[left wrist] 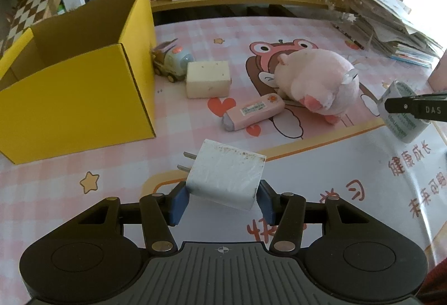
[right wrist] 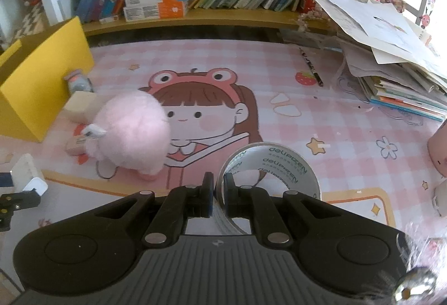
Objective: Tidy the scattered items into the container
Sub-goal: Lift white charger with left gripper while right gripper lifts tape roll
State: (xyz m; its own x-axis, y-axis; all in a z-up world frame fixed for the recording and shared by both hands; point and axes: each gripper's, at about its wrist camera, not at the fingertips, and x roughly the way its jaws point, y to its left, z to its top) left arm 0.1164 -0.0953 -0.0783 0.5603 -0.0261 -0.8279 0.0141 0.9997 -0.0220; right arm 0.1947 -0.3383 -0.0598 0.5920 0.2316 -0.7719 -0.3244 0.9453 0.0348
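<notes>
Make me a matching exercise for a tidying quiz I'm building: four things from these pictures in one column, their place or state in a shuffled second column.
Things:
1. wall charger
2. tape roll
3. toy car
4. plush pig

Places or states:
A. on the mat beside the yellow box
B. its wall pinched by the right tongs
C. between the left tongs
D. on the mat, over the cartoon girl print

Pairs: 1-C, 2-B, 3-A, 4-D
</notes>
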